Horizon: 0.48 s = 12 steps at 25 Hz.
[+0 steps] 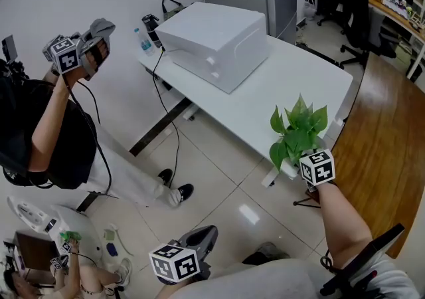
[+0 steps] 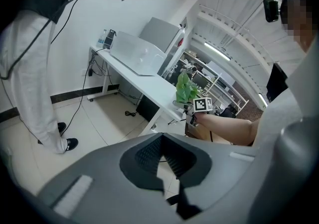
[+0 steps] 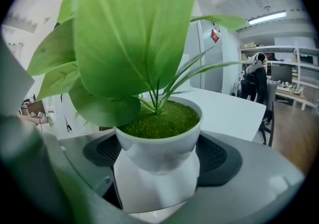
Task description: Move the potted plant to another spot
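Observation:
The potted plant (image 1: 299, 128), with broad green leaves in a small white pot (image 3: 159, 148), stands at the near edge of the white table (image 1: 292, 72). My right gripper (image 1: 297, 169) reaches in from below and is shut on the pot, whose sides sit against the dark pads (image 3: 219, 156) in the right gripper view. Large leaves (image 3: 129, 29) fill the top of that view. My left gripper (image 1: 202, 238) hangs low by my lap, over the tiled floor and far from the plant; its jaws (image 2: 162, 138) are shut on nothing. The plant (image 2: 187, 88) shows small in the left gripper view.
A big white box (image 1: 216, 42) takes up the table's far left end, with a bottle (image 1: 145, 42) behind it. Another person (image 1: 60, 131) stands at left holding a gripper up. Cables hang by the table legs. An office chair (image 1: 355, 15) stands at the back right.

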Each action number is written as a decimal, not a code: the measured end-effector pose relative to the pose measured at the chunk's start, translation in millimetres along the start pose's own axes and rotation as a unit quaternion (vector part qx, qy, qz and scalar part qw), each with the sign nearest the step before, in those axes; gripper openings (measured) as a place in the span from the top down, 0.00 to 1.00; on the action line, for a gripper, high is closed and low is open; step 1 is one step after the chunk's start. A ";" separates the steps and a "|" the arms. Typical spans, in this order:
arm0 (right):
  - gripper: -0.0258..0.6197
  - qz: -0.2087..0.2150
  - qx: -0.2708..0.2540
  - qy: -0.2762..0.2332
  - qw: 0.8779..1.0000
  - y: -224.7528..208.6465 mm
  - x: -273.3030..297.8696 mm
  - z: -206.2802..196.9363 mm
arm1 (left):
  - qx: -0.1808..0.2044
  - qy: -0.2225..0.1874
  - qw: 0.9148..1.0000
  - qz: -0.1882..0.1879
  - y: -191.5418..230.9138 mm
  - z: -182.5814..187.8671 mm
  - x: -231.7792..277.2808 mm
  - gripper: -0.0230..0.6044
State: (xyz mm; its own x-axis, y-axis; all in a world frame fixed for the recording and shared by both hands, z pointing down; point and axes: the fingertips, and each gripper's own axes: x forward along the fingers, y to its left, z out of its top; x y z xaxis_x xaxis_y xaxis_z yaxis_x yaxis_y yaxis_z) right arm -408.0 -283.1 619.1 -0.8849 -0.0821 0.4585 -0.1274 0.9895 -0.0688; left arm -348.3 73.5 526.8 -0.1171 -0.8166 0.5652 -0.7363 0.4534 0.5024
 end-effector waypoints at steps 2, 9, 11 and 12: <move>0.25 0.000 0.001 0.001 1.000 -0.1 0.0 -0.3 | 0.001 0.000 1.000 -0.001 -0.3 0.0 0.2 0.97; 0.24 0.002 0.002 0.006 1.000 -0.1 -0.3 -2.1 | 0.002 -0.001 1.000 0.000 2.8 1.3 1.1 0.97; 0.22 0.003 0.007 0.006 1.000 -0.3 -1.0 -3.0 | 0.007 -0.001 1.000 -0.002 1.8 4.7 2.9 0.97; 0.22 0.003 0.009 0.005 1.000 -0.4 -1.4 -3.3 | 0.009 -0.003 1.000 -0.002 1.3 6.9 3.5 0.97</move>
State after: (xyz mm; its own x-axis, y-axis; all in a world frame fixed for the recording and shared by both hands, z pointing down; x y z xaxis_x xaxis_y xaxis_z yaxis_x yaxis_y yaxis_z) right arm -405.3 -283.0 621.4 -0.8807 -0.0751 0.4677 -0.1307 0.9876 -0.0874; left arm -354.3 68.7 524.9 -0.1178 -0.8204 0.5596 -0.7485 0.4437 0.4929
